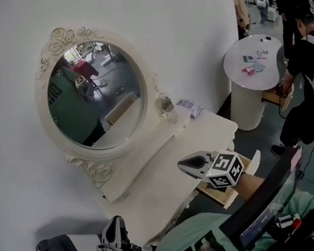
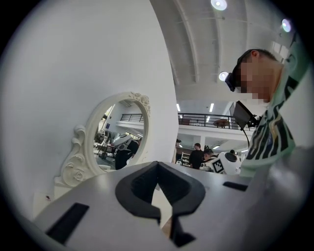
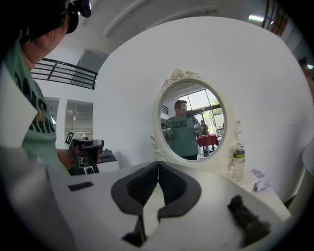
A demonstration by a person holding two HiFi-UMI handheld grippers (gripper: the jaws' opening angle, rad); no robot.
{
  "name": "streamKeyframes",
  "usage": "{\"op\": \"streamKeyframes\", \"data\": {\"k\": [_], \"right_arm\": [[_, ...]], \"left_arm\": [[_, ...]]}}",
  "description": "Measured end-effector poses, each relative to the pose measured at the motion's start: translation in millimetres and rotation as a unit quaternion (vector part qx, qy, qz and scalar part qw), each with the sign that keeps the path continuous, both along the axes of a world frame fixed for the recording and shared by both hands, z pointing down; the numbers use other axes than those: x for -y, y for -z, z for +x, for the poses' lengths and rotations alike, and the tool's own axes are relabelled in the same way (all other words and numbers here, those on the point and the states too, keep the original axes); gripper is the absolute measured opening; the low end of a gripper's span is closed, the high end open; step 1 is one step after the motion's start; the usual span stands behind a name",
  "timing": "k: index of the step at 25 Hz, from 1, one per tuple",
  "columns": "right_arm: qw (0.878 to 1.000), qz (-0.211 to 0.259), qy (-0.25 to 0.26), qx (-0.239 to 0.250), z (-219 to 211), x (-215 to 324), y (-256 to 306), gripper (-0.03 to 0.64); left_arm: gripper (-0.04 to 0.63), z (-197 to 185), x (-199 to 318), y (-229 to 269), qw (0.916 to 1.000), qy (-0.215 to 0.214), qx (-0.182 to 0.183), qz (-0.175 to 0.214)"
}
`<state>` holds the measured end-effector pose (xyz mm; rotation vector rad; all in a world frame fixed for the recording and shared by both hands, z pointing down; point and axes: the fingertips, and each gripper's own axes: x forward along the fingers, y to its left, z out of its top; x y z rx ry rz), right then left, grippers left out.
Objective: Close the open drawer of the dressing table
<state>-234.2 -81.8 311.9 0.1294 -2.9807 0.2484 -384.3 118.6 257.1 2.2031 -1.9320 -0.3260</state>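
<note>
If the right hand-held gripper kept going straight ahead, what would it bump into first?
Probably the oval mirror's lower frame, after crossing the dressing table top; depth is unclear.

The dressing table (image 1: 170, 177) has a smooth, matt white painted surface. Its open drawer (image 1: 229, 194) shows pale bare wood. The mirror frame (image 1: 106, 157) is cream and carved in relief with roses, set round glossy glass (image 1: 94, 93). The bottle (image 1: 168, 107) looks like clear plastic. The left gripper (image 1: 116, 220) and right gripper (image 1: 181, 166) have smooth grey plastic shells, and their jaws carry matt black ribbed pads.
</note>
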Motion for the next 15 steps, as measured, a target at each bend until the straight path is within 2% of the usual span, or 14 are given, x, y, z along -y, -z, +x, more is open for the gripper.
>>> {"op": "streamKeyframes", "data": {"k": [8,15], "right_arm": [[0.995,-0.023,-0.094,0.009,101.1,68.0,-19.7,0.011],[0.978,-0.035,-0.206,-0.001,165.0,90.6,-33.7,0.011]], "left_arm": [[0.000,75.8,96.4,0.3,0.9946,-0.099,0.019,-0.026],[0.000,104.4,168.8,-8.8,0.9763,-0.215,0.004,-0.028]]}}
